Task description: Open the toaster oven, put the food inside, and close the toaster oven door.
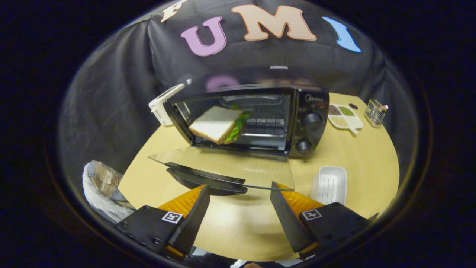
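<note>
I see the toaster oven (253, 119) at frame centre, mouth toward me, door (223, 169) flat on the wooden tabletop (357, 156). Sandwich (218, 124) tilted inside, left. Gripper (240, 203) jaws wide, empty.

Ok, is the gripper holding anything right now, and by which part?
Nothing is held. The gripper is open, its fingers apart with only bare table between them, just short of the lowered oven door. The sandwich already sits inside the toaster oven.
</note>
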